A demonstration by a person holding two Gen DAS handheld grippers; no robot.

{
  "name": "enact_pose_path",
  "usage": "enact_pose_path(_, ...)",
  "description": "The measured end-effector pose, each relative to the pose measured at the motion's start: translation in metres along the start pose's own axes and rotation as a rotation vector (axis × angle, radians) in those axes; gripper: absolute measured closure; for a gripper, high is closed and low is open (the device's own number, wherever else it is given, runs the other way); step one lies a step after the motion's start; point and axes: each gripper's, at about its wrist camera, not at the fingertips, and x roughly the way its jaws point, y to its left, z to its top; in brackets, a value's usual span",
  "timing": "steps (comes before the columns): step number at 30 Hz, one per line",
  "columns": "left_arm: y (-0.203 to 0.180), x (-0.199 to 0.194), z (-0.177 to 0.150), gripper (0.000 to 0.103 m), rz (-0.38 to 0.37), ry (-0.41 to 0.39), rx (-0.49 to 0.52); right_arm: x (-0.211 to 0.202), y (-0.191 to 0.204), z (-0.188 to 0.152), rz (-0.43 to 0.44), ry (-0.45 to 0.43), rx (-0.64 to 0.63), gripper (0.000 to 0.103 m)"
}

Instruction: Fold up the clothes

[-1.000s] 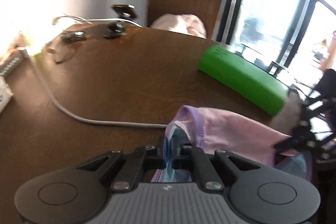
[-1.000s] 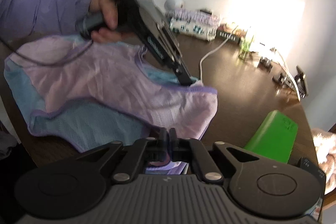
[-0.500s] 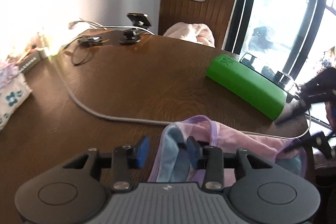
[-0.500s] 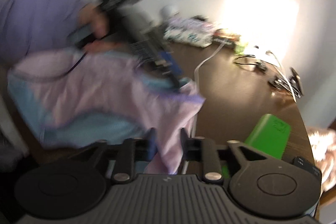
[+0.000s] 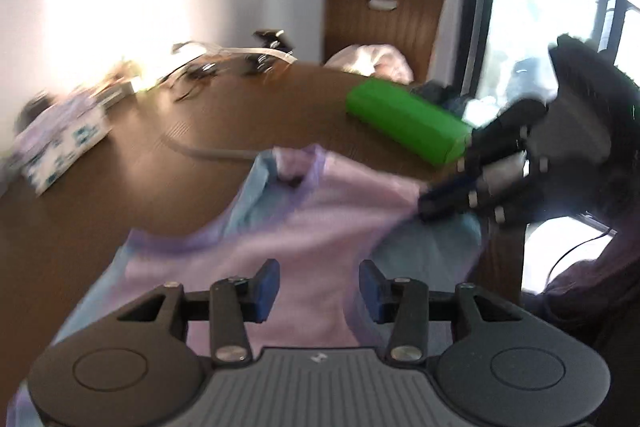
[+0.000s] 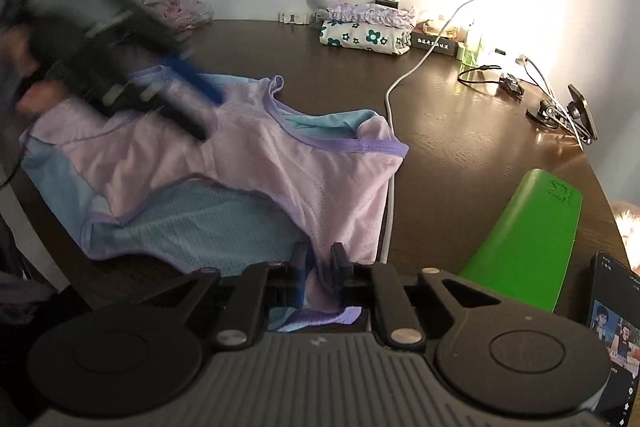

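Note:
A pink and light-blue mesh top (image 6: 248,163) with purple trim lies spread on the dark wooden table (image 6: 460,167). In the left wrist view the top (image 5: 312,219) lies below my left gripper (image 5: 318,287). Its jaws are opening, with nothing pinched between the blue pads (image 5: 266,285). In the right wrist view that left gripper (image 6: 200,107) is a blur over the top's far left part. My right gripper (image 6: 318,267) is closing on the top's near pink edge, with cloth between its fingers. In the left wrist view the right gripper (image 5: 428,203) bites the cloth's right edge.
A green case (image 6: 532,227) lies on the table to the right of the top. A white cable (image 6: 404,83) runs under the top's right side. A phone (image 6: 612,327) sits at the near right edge. Floral packs (image 6: 364,37) and a chair (image 5: 384,15) stand at the back.
My left gripper let go of the top's corner, opened and pulled back over the cloth. My right gripper opened briefly, then closed again on the near edge.

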Motion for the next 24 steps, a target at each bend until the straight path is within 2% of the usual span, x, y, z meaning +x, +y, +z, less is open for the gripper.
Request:
enact_pose_path(2,-0.009,0.002,-0.01,0.063,0.04,0.022,-0.06,0.001,-0.002,0.0,-0.015,-0.003,0.0,0.091)
enact_pose_path(3,-0.012,0.003,-0.015,0.069,0.05,0.03,-0.092,0.002,0.0,0.001,-0.028,-0.006,-0.009,0.092)
enact_pose_path(4,-0.014,0.004,-0.02,0.09,0.049,0.039,-0.113,0.002,0.001,0.002,-0.041,-0.009,-0.019,0.1)
enact_pose_path(5,-0.015,0.004,-0.025,0.103,0.043,0.05,-0.128,0.002,0.005,0.002,-0.062,-0.01,-0.046,0.1)
enact_pose_path(8,-0.018,-0.007,-0.041,0.094,0.048,0.059,-0.165,0.005,0.015,0.0,-0.144,0.001,-0.136,0.099)
enact_pose_path(10,-0.011,-0.036,-0.059,0.09,0.081,0.003,-0.228,0.006,0.02,0.0,-0.194,0.016,-0.175,0.093)
enact_pose_path(12,0.001,-0.07,-0.082,0.072,0.162,-0.05,-0.313,-0.001,0.023,0.005,-0.196,-0.007,-0.159,0.092)
enact_pose_path(13,0.008,-0.087,-0.097,0.062,0.216,-0.074,-0.363,-0.005,0.025,0.01,-0.152,-0.028,-0.134,0.088)
enact_pose_path(15,0.022,-0.114,-0.13,0.063,0.294,-0.091,-0.481,-0.012,0.029,0.021,-0.065,-0.07,-0.085,0.084)
enact_pose_path(16,0.028,-0.125,-0.146,0.065,0.32,-0.095,-0.539,-0.008,0.034,0.028,0.01,-0.072,-0.061,0.082)
enact_pose_path(18,0.026,-0.136,-0.169,0.065,0.332,-0.115,-0.61,0.004,0.048,0.046,0.14,-0.063,-0.036,0.082)
enact_pose_path(21,0.017,-0.137,-0.185,0.065,0.308,-0.143,-0.624,0.027,0.084,0.091,0.214,-0.074,-0.115,0.08)
enact_pose_path(22,0.015,-0.134,-0.187,0.066,0.298,-0.149,-0.633,0.037,0.095,0.109,0.229,-0.072,-0.137,0.076)
enact_pose_path(23,0.013,-0.131,-0.19,0.079,0.286,-0.154,-0.642,0.052,0.106,0.13,0.238,-0.056,-0.153,0.069)
enact_pose_path(24,0.012,-0.128,-0.194,0.088,0.269,-0.159,-0.654,0.069,0.115,0.148,0.241,-0.026,-0.167,0.067)
